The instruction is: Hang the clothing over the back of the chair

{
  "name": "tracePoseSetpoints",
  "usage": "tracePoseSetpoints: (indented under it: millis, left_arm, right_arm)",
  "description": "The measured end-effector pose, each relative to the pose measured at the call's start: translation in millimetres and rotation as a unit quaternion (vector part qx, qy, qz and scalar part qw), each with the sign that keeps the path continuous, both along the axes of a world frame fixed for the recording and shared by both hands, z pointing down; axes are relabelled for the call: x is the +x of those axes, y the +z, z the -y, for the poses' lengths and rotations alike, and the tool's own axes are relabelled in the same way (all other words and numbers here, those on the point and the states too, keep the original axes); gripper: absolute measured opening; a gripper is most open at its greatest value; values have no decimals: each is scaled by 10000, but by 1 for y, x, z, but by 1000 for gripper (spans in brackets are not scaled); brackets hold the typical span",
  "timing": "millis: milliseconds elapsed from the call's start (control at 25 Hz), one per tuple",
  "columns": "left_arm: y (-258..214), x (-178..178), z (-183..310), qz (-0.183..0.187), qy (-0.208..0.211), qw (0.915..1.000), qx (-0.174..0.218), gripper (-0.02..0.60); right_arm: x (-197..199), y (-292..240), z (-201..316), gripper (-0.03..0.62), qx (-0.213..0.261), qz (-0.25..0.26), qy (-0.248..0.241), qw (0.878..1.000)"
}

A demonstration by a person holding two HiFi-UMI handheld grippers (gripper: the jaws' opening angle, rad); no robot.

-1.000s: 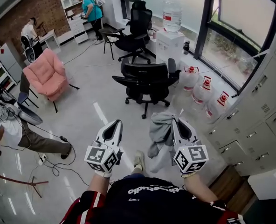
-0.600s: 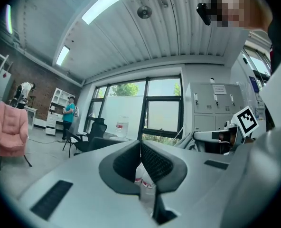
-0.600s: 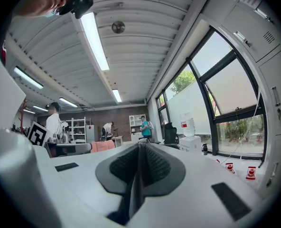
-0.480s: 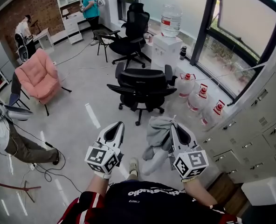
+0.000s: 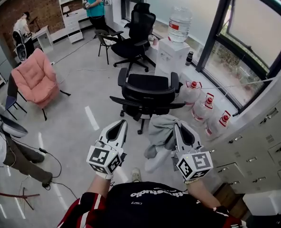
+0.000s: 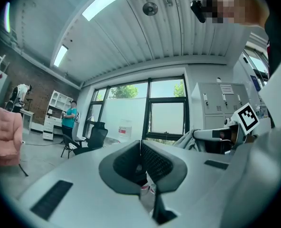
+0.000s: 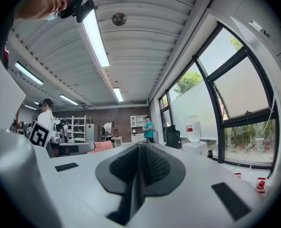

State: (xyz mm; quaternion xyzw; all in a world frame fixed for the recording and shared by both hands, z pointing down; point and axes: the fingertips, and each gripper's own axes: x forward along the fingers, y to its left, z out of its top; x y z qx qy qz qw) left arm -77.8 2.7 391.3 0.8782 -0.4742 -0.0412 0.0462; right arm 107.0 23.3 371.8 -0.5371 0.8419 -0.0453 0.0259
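Head view: the right hand-held gripper [image 5: 177, 124] pinches grey clothing [image 5: 158, 133], which hangs from its tips on its left side; the left hand-held gripper [image 5: 121, 122] is beside it, clear of the cloth; a black chair [image 5: 147, 87] stands just ahead of both. Left gripper view: tips touching, nothing gripped. Right gripper view: jaws pressed together on a thin dark strip

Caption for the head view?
Right claw holds a grey cloth garment short of the black office chair; left claw shut.
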Motion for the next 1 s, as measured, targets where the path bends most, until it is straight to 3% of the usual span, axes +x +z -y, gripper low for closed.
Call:
tracePoseSetpoints:
  millis: [520, 1000]
  left_arm:
    - [-11, -51, 99, -131, 83, 9999, 63, 25]
    - [-5, -74, 138, -250, 275, 9993, 12, 25]
  right_arm:
    - [-51, -19, 96, 31, 148, -76, 86, 9998]
    - [-78, -26, 125, 31, 198, -171, 218, 9994]
